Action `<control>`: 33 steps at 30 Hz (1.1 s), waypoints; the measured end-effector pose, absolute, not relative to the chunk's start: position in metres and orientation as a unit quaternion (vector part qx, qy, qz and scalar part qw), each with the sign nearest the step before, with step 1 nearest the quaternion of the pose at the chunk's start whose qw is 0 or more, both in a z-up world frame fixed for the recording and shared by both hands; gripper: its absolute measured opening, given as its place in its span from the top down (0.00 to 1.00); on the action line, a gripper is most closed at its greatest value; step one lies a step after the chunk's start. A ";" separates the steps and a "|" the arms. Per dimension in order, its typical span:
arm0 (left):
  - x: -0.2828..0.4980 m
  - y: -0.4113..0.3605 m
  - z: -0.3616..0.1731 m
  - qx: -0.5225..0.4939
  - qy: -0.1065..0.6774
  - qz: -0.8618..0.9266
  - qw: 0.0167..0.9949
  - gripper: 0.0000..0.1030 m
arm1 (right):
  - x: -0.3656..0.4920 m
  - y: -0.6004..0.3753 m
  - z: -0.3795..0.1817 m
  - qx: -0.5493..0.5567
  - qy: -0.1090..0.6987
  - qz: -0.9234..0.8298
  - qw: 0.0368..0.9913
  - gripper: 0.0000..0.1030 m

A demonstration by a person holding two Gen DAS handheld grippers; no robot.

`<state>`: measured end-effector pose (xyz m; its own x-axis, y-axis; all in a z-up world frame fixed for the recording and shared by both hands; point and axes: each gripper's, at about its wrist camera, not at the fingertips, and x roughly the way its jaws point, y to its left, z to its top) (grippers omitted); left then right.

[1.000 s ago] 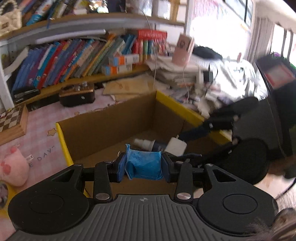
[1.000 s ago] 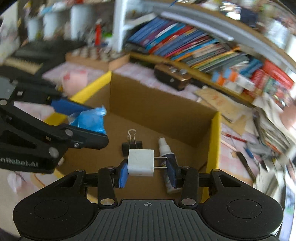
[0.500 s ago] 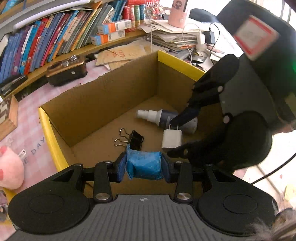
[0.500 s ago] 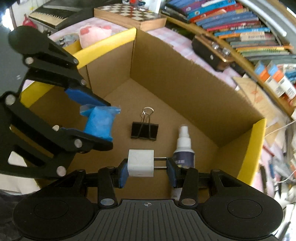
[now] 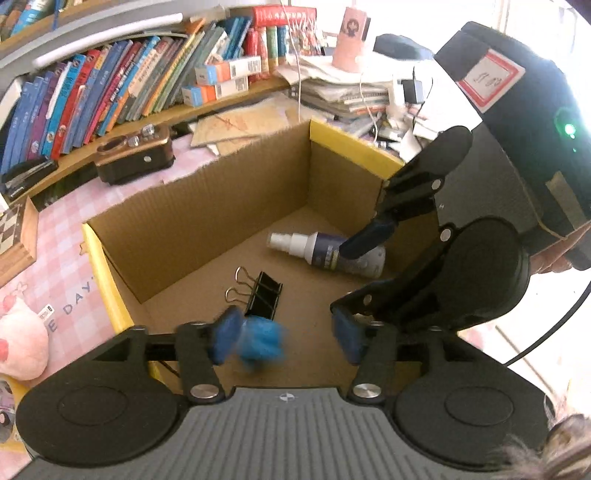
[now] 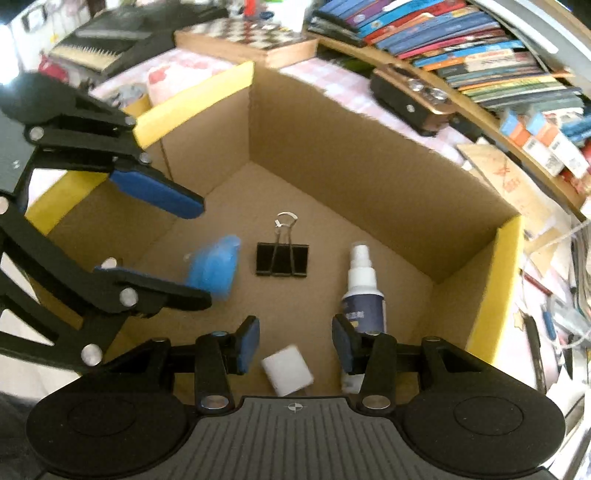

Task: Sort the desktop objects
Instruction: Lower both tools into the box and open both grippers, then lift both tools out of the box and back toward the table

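An open cardboard box (image 5: 207,206) with yellow rims holds a black binder clip (image 5: 264,299) and a lying spray bottle (image 5: 332,253). My left gripper (image 5: 286,339) hangs over the box floor with its jaws opening. A blurred blue packet (image 5: 260,345) drops free beside its left pad. In the right wrist view my right gripper (image 6: 295,345) is also opening, and a white charger cube (image 6: 288,374) falls loose between its pads. There the left gripper (image 6: 207,251) reaches in from the left, the blue packet (image 6: 214,267) below it, near the clip (image 6: 282,258) and bottle (image 6: 364,291).
A shelf of books (image 5: 110,85) runs behind the box. A brown-black case (image 5: 136,155) and stacked papers (image 5: 343,96) lie close to its far rim. A chessboard (image 6: 247,33), a keyboard (image 6: 107,40) and a pink plush (image 5: 18,343) sit on the pink cloth.
Both grippers came lower into the box. The left one let go of the blue packet and the right one let go of the white charger; both items are dropping.
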<state>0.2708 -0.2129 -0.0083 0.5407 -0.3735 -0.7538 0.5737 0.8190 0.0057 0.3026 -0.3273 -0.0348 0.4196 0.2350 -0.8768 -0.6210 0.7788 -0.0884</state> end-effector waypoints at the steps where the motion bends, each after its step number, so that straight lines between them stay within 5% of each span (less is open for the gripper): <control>1: 0.267 -0.212 -0.005 0.128 0.384 -0.267 0.874 0.21 | 0.301 -0.330 -0.031 -0.201 0.466 0.256 0.823 0.48; 18: 0.203 -0.170 0.048 0.046 0.277 -0.160 0.946 0.10 | 0.229 -0.362 0.033 -0.079 0.328 0.149 0.930 0.37; 33: 0.152 -0.137 0.046 0.005 0.259 -0.136 0.956 0.04 | 0.162 -0.358 0.032 -0.021 0.301 0.062 0.951 0.36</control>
